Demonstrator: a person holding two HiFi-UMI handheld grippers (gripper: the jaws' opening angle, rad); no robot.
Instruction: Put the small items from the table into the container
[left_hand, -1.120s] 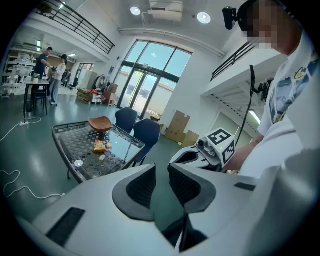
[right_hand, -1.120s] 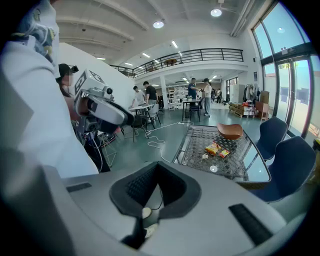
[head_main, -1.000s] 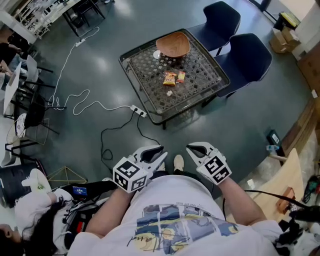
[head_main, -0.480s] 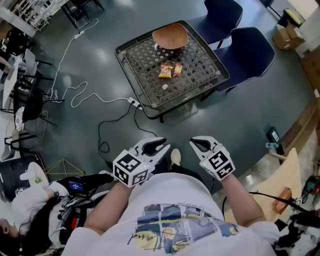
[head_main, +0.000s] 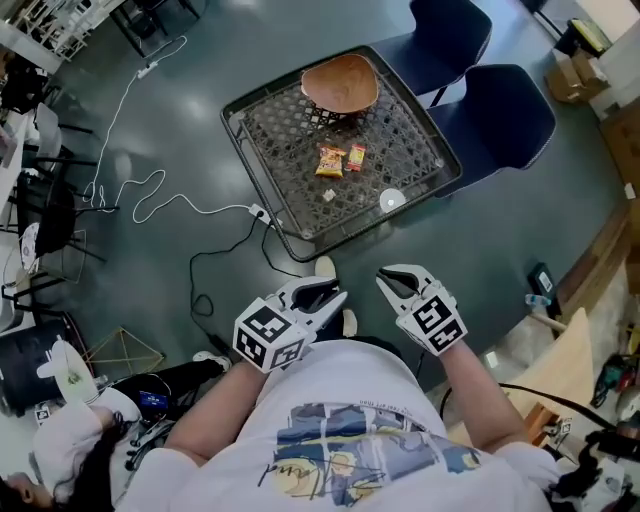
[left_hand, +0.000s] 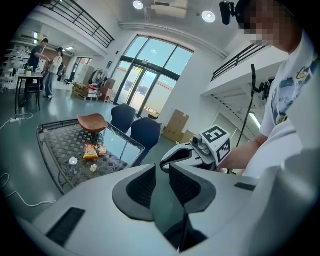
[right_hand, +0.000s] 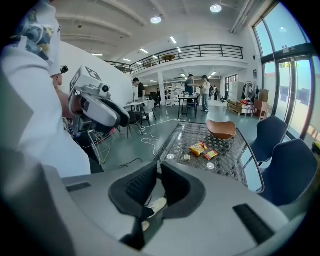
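Grey floor (head_main: 480, 240) separates the person from the black lattice-topped table (head_main: 262, 128), so nothing is started: an orange snack packet (head_main: 329, 161), a red snack packet (head_main: 355, 156) and a white scrap (head_main: 327, 195) lie mid-table, near the far brown wooden bowl (head_main: 340, 82) (seemingly empty). The left gripper (head_main: 337, 298) and right gripper (head_main: 383, 277) have their jaws together, empty.

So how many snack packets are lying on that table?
2 on the table: a yellow packet, and a smaller red packet just right of it. None looks hidden.
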